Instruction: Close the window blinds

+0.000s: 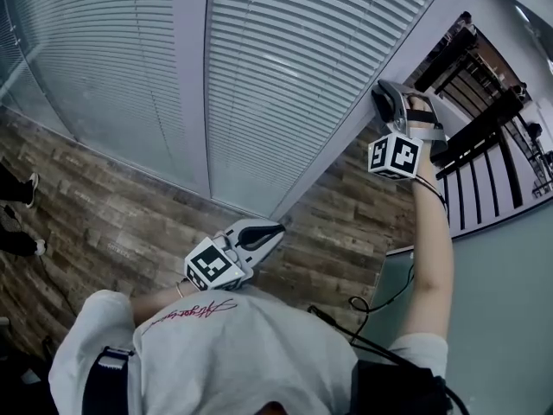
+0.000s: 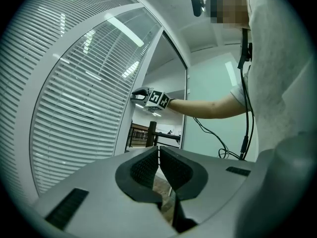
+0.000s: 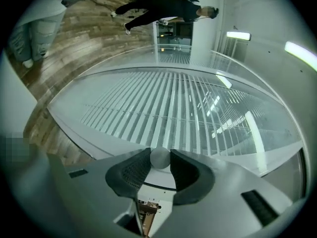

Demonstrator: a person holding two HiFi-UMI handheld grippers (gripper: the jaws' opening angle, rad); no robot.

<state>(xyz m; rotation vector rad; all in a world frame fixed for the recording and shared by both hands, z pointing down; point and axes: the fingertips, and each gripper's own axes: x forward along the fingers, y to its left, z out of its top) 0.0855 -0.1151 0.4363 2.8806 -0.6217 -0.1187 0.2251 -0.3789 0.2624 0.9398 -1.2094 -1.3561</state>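
White slatted blinds [image 1: 285, 76] hang inside a glazed partition; in the right gripper view the blinds [image 3: 173, 108] show thin gaps between the slats. My right gripper [image 1: 384, 102] reaches out level to the white frame at the right edge of the pane. Its jaws are shut on a small round grey knob [image 3: 159, 158] on that frame. My left gripper [image 1: 275, 229] hangs lower, near my chest, away from the glass. The left gripper [image 2: 159, 160] is shut with nothing between its pads. From there I see the right gripper [image 2: 136, 94] against the frame.
A white frame post [image 1: 192, 85] splits the two blind panels. A dark railing [image 1: 484, 137] stands beyond the frame at the right. Wood-plank floor [image 1: 112, 223] lies below. A person in dark clothes [image 3: 163, 6] stands nearby. A black cable [image 1: 380, 305] hangs from my right arm.
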